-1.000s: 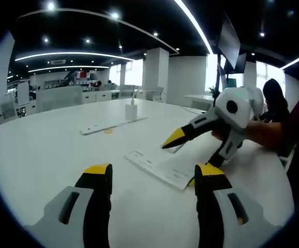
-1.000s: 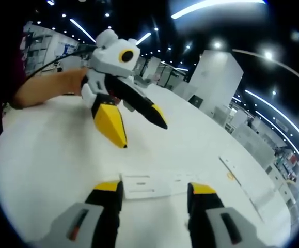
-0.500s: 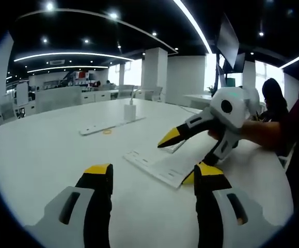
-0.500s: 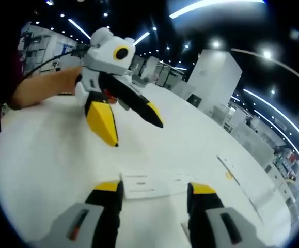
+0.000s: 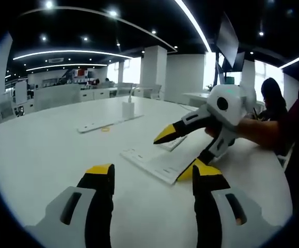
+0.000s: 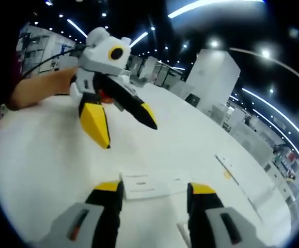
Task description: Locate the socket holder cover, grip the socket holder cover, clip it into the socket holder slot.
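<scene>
Both jaws spread wide, empty: left gripper [image 5: 152,178] and right gripper [image 6: 154,188]. Flat white socket holder cover [image 5: 154,164] on white table [image 5: 41,150], at twelve o'clock, just ahead of both.

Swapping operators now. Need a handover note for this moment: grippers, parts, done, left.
Left gripper: open, holds nothing, hovers above the white table.
Right gripper: open, holds nothing, just short of the flat white rectangular plastic plate; whether this is the cover, cannot tell.
A long white strip lies farther off, a small white block standing at its end, a small yellow ring beside it.
Done: nothing gripped or clipped.
Left: identify the cover, grip it, clip it into the slot.
</scene>
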`<move>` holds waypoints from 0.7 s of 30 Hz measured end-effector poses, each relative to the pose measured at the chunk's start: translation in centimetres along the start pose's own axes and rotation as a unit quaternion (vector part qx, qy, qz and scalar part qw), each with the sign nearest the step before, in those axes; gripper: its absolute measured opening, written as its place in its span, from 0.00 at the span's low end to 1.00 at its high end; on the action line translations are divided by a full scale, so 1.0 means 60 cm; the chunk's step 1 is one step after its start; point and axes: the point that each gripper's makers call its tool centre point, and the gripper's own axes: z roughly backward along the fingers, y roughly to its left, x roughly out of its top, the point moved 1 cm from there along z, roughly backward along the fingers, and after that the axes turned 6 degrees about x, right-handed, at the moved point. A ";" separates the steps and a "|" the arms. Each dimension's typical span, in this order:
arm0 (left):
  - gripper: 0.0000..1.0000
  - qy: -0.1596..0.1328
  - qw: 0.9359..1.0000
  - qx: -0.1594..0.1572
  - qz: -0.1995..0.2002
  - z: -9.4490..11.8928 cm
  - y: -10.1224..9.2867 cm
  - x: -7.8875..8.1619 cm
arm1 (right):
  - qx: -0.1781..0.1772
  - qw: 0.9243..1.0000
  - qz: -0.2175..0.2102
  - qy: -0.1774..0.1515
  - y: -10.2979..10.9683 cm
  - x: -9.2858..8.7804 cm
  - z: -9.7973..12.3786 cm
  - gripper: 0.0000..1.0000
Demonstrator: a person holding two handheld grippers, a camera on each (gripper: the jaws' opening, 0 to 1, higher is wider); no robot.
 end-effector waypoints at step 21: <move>0.61 0.007 1.000 -0.002 -0.002 -0.003 -0.003 -0.003 | -0.003 1.000 -0.006 -0.001 -0.012 -0.005 -0.003 0.51</move>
